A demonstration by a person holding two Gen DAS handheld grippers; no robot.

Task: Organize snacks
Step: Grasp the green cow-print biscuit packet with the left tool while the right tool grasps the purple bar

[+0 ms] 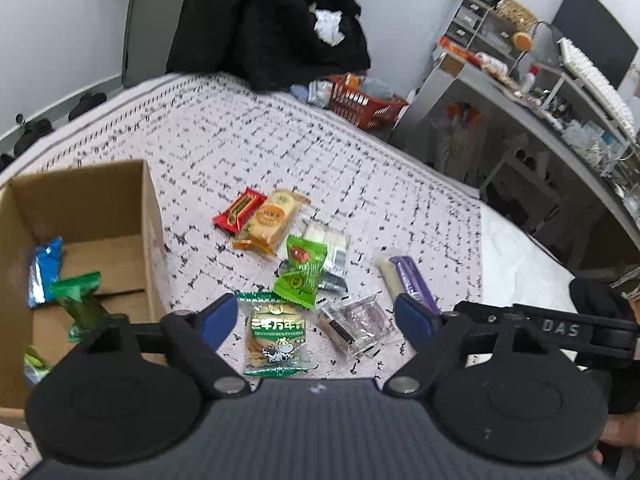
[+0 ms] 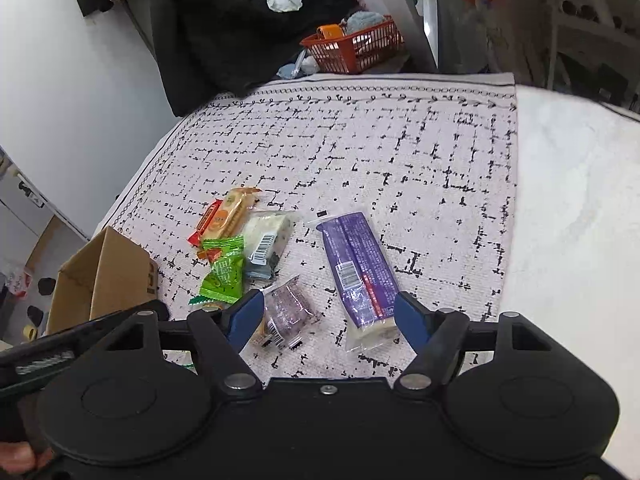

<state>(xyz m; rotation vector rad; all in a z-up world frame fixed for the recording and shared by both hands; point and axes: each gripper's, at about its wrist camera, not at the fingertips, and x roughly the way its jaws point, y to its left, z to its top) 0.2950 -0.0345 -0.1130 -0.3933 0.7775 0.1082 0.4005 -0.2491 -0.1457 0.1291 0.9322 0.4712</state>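
Both claws, left gripper (image 1: 316,320) and right gripper (image 2: 328,316), hang open, empty (snacks below); rug (image 2: 400,140) beyond has room.

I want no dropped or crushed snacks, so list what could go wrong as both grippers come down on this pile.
1. The left gripper straddles both the cracker packet and the clear purple-filled packet; closing could catch two, or crush the crackers.
2. The right gripper has that clear packet and the long purple packet between its fingers, so both grippers may contend for one item.
3. The green packet overlaps its neighbours and may be dragged along.
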